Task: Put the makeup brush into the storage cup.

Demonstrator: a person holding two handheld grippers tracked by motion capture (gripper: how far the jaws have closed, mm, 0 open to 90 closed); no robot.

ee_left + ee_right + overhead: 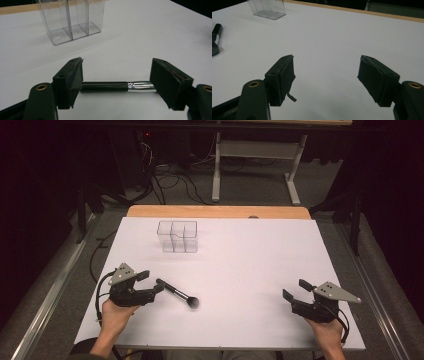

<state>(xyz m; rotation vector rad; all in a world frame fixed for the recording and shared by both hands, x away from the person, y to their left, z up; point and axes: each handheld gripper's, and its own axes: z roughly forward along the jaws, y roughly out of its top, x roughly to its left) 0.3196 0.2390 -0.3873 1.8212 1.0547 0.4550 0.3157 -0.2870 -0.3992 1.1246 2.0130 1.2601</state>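
Observation:
A makeup brush (176, 292) with a black handle, silver ferrule and dark bristle head lies flat on the white table at the front left. My left gripper (151, 281) is at the handle's end, jaws wide open. In the left gripper view the brush (105, 86) lies crosswise between the jaws of the left gripper (116, 61), low on the table, and the pads do not press on it. A clear plastic organizer (177, 236) with several compartments stands upright and empty farther back. My right gripper (295, 289) rests at the front right, open with nothing between its fingers.
The white table (250, 255) has a wooden strip along its far edge. In the right gripper view the right gripper (326, 58) faces bare table, with the brush (215, 37) at the left edge and the organizer (268, 8) far back. Cables and a table frame stand on the floor beyond.

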